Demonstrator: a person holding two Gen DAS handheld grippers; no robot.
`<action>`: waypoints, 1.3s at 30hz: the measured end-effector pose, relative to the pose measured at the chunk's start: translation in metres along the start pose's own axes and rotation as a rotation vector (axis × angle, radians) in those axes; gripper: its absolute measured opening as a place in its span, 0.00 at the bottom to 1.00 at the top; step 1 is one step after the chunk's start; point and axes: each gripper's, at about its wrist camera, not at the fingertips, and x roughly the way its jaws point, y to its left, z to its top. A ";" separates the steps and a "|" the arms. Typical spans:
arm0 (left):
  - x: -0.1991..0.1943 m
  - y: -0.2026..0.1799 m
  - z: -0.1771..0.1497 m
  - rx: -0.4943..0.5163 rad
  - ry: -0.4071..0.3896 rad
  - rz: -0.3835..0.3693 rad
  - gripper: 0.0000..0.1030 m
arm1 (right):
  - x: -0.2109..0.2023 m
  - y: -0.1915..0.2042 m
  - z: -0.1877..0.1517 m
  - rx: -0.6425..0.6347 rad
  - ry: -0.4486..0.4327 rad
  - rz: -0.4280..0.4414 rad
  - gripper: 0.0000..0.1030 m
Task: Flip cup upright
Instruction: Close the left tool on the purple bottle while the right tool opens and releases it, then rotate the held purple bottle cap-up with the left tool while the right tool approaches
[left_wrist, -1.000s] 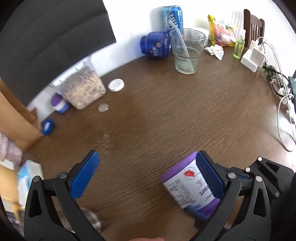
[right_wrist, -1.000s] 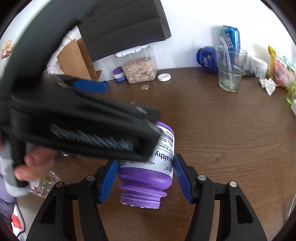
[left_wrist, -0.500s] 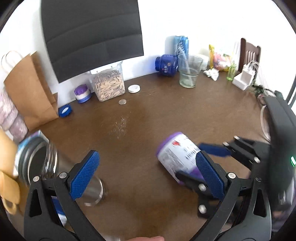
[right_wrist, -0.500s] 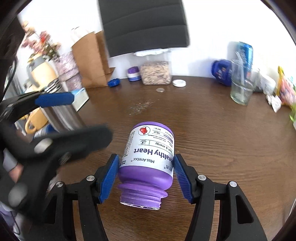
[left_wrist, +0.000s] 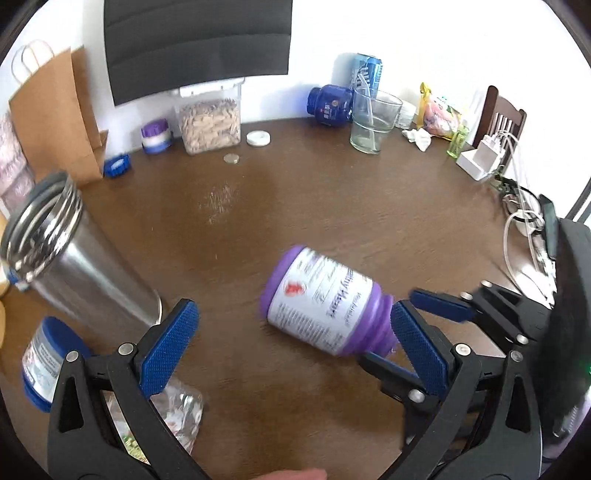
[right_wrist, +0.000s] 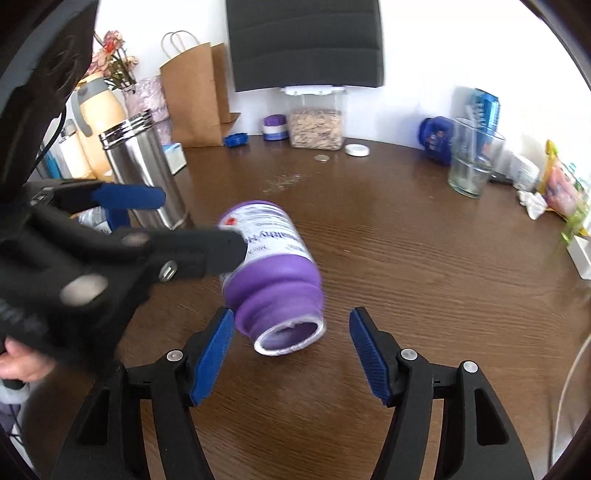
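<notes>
Both grippers were seen spread wide with nothing clamped between their blue pads. The left gripper (left_wrist: 291, 347) was held low over the brown wooden table (left_wrist: 332, 206), its jaws far apart, and no contact with its pads could be made out. In the right wrist view, the left gripper (right_wrist: 188, 225) was seen coming in from the left, with one of its black fingers crossing in front of the purple bottle (right_wrist: 271, 275); whether it touched the bottle could not be told. The right gripper (right_wrist: 291, 354) was likewise held open, its pads standing clear on either side of the bottle's open mouth. The purple bottle (left_wrist: 328, 301) was found lying on its side near the middle of the table, uncapped, its white label with red emblem and dark lettering turned upward, its base pointed away from the right gripper and its white-rimmed neck toward it. Its outline was slightly blurred. A steel tumbler (left_wrist: 74, 266) was seen standing to the left of the bottle, well apart from it.
</notes>
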 end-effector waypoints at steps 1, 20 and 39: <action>0.003 -0.001 0.002 0.004 -0.009 0.021 1.00 | -0.002 -0.006 0.001 0.020 -0.009 -0.007 0.67; -0.011 -0.029 0.010 0.106 -0.017 -0.062 0.79 | 0.008 -0.079 0.017 0.228 -0.047 -0.071 0.67; 0.045 -0.063 0.009 0.447 0.102 0.062 0.62 | -0.017 -0.100 0.005 0.383 -0.100 0.149 0.67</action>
